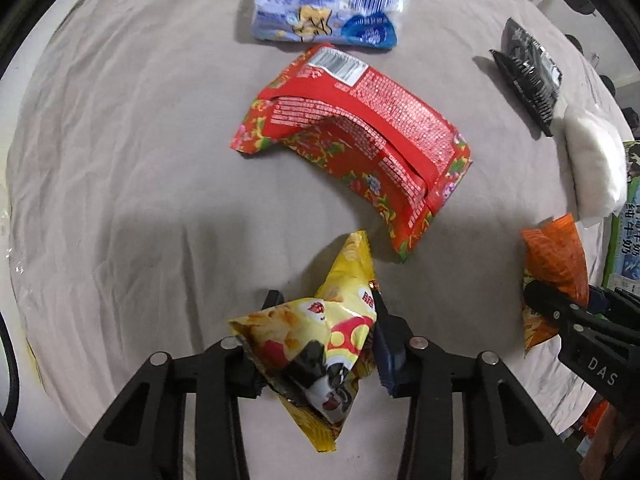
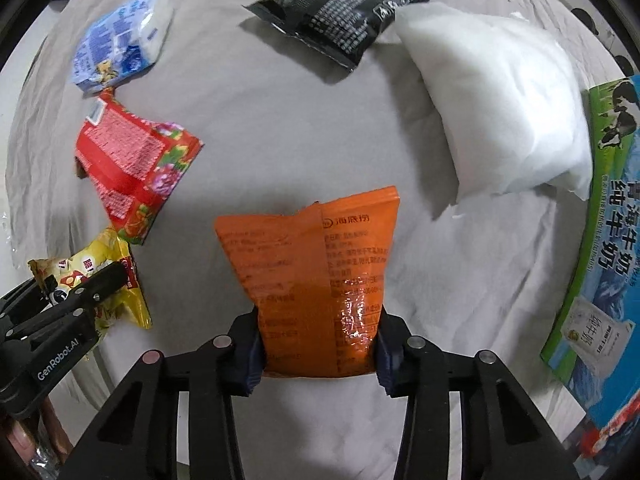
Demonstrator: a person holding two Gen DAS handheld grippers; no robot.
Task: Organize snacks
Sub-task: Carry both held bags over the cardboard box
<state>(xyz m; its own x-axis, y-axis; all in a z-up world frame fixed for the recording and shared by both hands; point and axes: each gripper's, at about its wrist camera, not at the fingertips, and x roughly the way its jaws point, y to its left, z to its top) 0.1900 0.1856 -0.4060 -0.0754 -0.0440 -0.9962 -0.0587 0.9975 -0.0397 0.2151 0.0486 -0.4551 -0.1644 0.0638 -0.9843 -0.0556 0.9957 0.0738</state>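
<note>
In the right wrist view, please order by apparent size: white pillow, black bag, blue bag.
1. white pillow
2. black bag
3. blue bag
The fisheye lens shrinks things near the edge, so true sizes remain unsure.

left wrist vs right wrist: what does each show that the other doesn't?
Only the left wrist view: the left gripper head-on, its fingers pinching the crumpled yellow chip bag.

Only the right wrist view: the right gripper head-on, clamped on the orange snack bag; nearly the whole milk carton box.

Both: red snack bag, blue packet, black packet, white pillow, grey sheet, and each other's gripper at the frame edge.
</note>
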